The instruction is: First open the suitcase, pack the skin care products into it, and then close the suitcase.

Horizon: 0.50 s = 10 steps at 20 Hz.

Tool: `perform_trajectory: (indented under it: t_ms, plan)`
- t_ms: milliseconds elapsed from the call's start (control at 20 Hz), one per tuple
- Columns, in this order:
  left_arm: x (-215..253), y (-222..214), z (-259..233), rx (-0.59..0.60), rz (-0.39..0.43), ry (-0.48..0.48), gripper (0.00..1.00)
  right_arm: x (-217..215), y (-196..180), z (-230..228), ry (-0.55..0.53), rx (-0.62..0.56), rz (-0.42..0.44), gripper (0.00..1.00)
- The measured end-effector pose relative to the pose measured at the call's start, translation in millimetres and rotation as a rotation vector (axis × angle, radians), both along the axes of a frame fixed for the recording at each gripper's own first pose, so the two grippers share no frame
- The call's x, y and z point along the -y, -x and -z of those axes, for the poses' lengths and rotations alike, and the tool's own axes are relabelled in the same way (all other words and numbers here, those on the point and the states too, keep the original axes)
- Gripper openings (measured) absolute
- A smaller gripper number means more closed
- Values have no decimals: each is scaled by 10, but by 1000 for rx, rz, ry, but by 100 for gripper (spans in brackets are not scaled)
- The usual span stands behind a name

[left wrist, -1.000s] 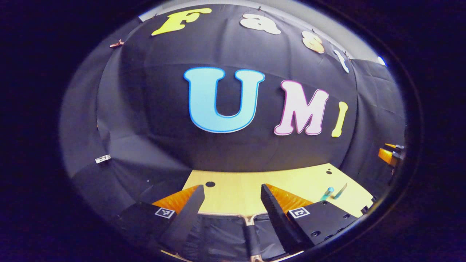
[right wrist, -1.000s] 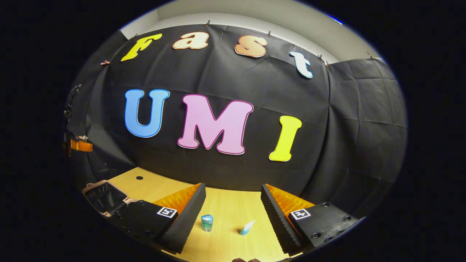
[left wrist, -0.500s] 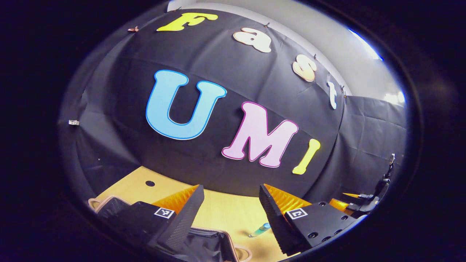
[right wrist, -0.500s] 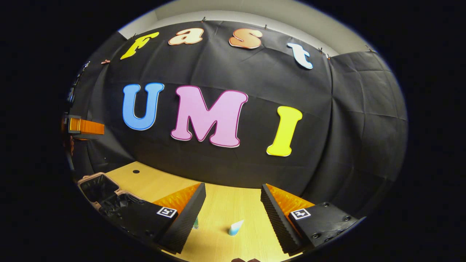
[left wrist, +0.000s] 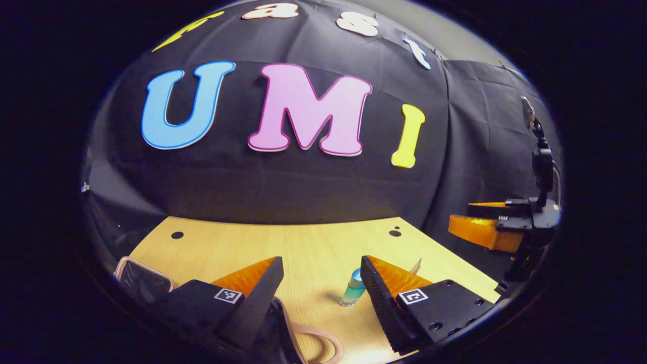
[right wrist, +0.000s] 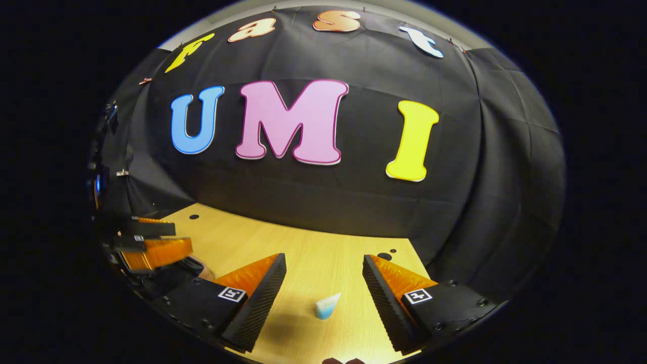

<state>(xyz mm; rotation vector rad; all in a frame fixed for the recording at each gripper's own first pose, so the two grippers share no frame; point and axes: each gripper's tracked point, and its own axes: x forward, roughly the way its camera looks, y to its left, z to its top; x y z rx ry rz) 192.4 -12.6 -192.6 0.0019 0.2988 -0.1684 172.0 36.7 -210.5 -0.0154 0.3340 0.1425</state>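
Observation:
In the left gripper view my left gripper (left wrist: 321, 261) stands open over the wooden table (left wrist: 283, 242). A small blue-green bottle (left wrist: 352, 293) stands upright just inside its right finger, untouched. The open suitcase, pink-rimmed with black lining (left wrist: 135, 275), lies at the lower left, partly behind the left finger. A pale tube's tip (left wrist: 416, 265) peeks past the right finger. In the right gripper view my right gripper (right wrist: 323, 258) is open, with the white-and-blue tube (right wrist: 327, 306) on the table between its fingers. The left gripper (right wrist: 181, 237) hovers at that view's left.
The right gripper (left wrist: 460, 214) hangs open at the far right of the left gripper view, above the table's right edge. Black cloth walls close the table at the back and right. Small dark holes (left wrist: 177, 235) mark the tabletop near the back.
My left gripper swung from above the suitcase to the right and down, bringing the bottle between its fingers. The right gripper tilted toward the tube; the bottle left its view.

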Motion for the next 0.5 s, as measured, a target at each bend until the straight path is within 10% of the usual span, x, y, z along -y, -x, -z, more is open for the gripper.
perform_trajectory:
  t_ms: [500]
  plan:
    - [709,-636,1149,-181,101,-112,96,76,-177,729,2,-125,-64,97]
